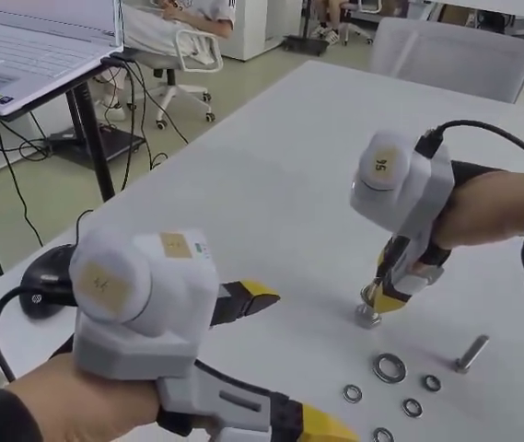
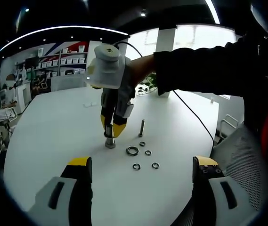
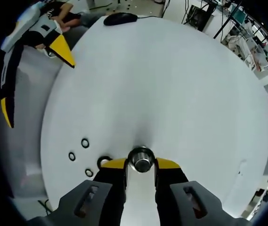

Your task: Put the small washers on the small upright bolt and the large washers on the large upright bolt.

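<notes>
Currently the large bolt point(image 1: 367, 315) is clamped by the right gripper point(image 1: 381, 296), seemingly for standing it upright; the left gripper point(image 2: 142, 162) is held with jaws apart.

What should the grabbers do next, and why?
Probably the open left gripper should reach for the large washer: the right gripper holds the large bolt upright on the table, and its shaft looks bare.

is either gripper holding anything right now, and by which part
The right gripper holds the upright bolt by its upper end, its base on the table. The left gripper is open and empty.
</notes>
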The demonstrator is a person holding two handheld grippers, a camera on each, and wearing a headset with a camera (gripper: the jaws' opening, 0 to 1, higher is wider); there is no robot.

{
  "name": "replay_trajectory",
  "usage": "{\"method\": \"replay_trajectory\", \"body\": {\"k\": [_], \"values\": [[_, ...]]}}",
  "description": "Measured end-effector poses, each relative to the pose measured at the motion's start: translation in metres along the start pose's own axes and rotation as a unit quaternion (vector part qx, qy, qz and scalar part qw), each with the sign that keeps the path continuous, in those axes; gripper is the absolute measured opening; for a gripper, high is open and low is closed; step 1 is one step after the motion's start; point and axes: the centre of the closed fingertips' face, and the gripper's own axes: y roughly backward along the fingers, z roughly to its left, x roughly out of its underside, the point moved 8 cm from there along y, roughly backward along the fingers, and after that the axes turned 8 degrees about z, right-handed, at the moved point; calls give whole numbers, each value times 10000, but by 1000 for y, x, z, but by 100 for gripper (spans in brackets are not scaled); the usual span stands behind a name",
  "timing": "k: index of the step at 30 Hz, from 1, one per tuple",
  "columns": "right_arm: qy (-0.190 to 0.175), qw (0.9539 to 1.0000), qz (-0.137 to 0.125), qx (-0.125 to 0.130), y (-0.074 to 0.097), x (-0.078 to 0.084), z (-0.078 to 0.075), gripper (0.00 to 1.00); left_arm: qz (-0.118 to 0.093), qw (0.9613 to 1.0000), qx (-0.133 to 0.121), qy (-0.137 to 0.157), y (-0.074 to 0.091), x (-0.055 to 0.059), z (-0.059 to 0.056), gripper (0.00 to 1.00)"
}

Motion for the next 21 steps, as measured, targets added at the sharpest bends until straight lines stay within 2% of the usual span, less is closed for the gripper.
{"method": "replay_trajectory", "body": {"k": [14,21], "values": [[28,10000,59,-38,-17,1,4,23,31,10000,-7,19,-1,0,1,88],[41,10000,53,-50,-20,2,3,23,40,10000,-7,21,-1,1,1,88]]}}
